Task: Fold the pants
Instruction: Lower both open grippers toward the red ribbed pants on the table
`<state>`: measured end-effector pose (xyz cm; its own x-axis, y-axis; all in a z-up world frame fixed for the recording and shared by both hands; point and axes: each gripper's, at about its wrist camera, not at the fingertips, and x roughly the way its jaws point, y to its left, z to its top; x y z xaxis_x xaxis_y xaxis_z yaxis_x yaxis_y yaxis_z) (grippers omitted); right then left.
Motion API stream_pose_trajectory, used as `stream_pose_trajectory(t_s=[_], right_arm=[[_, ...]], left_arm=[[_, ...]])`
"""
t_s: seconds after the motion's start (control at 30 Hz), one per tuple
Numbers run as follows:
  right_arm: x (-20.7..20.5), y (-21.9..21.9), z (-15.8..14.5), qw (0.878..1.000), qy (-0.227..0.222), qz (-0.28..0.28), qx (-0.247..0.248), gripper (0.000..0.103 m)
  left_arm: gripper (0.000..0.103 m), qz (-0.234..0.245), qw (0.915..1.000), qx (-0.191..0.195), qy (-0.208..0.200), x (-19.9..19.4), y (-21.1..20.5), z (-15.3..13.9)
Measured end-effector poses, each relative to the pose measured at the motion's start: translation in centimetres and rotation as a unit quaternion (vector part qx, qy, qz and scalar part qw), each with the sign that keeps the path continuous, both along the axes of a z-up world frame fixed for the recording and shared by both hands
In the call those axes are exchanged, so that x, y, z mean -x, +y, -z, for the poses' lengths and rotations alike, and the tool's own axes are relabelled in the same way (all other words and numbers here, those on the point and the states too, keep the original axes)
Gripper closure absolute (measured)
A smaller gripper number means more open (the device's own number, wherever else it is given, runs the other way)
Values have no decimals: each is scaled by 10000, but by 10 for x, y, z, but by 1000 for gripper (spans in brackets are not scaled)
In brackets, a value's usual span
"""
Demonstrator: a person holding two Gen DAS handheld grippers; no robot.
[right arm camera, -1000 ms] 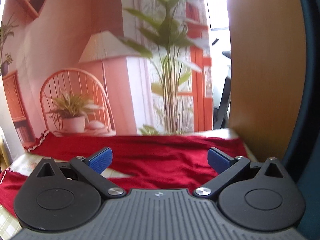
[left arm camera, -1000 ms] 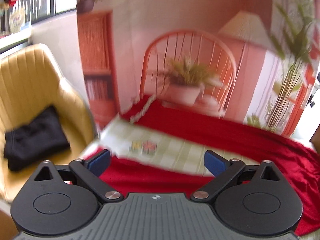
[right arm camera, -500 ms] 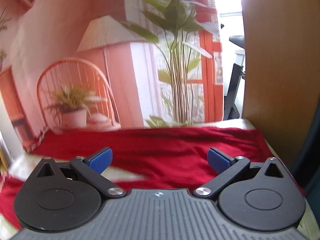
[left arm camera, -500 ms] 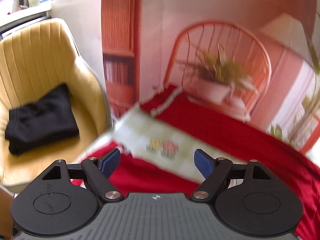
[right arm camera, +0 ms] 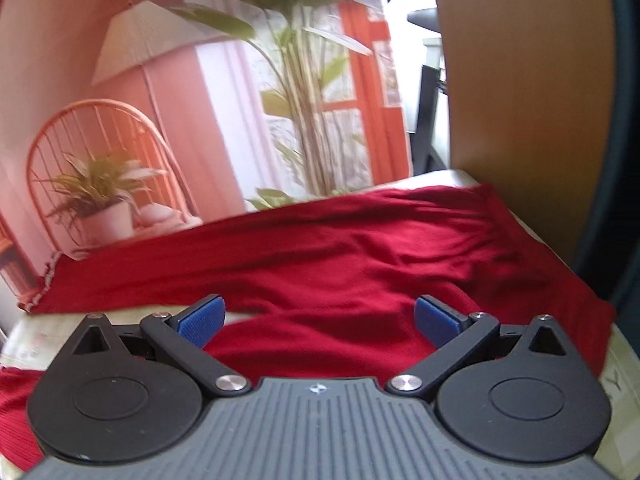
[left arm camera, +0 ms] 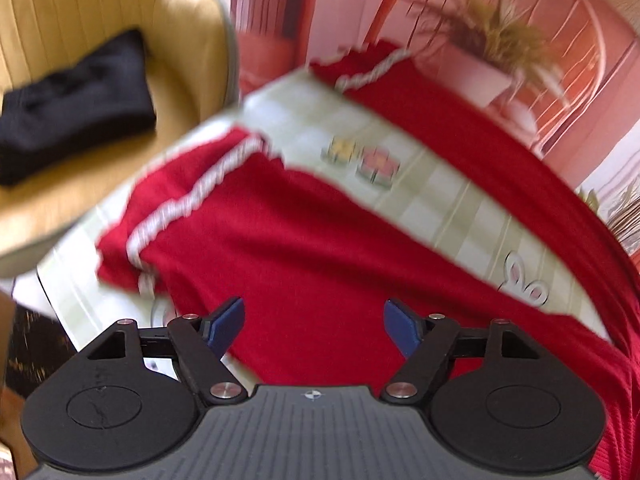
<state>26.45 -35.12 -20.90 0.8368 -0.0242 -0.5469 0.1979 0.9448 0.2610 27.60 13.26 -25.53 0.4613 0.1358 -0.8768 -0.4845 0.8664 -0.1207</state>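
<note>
Red pants (left arm camera: pixel 304 248) lie spread flat on a pale checked tablecloth (left arm camera: pixel 432 184). Two legs with white-trimmed cuffs (left arm camera: pixel 188 204) point to the left, with a strip of cloth between them. My left gripper (left arm camera: pixel 314 326) is open and empty, just above the near leg. In the right wrist view the pants' wrinkled waist part (right arm camera: pixel 360 252) fills the table. My right gripper (right arm camera: pixel 318 322) is open and empty over it.
A yellow armchair (left arm camera: pixel 100 12) stands left of the table with folded black clothing (left arm camera: pixel 76 108) on its seat. A printed backdrop (right arm camera: pixel 180 120) rises behind the table. A wooden panel (right arm camera: pixel 520 80) stands at the right end.
Both grippers have tilted down and moved closer to the pants. The left view now shows the leg cuffs; its jaws have narrowed somewhat but remain open.
</note>
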Motion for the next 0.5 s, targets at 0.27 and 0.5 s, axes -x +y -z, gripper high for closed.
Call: stream_pose_trajectory(t_s=[0.27, 0.5], right_arm=[[26, -13, 19, 9988, 110, 444, 161, 1], [37, -20, 36, 9976, 262, 638, -91, 1]], left_arm=[[27, -172, 9993, 194, 271, 15, 4, 28], [45, -600, 9975, 347, 105, 37, 17, 33]])
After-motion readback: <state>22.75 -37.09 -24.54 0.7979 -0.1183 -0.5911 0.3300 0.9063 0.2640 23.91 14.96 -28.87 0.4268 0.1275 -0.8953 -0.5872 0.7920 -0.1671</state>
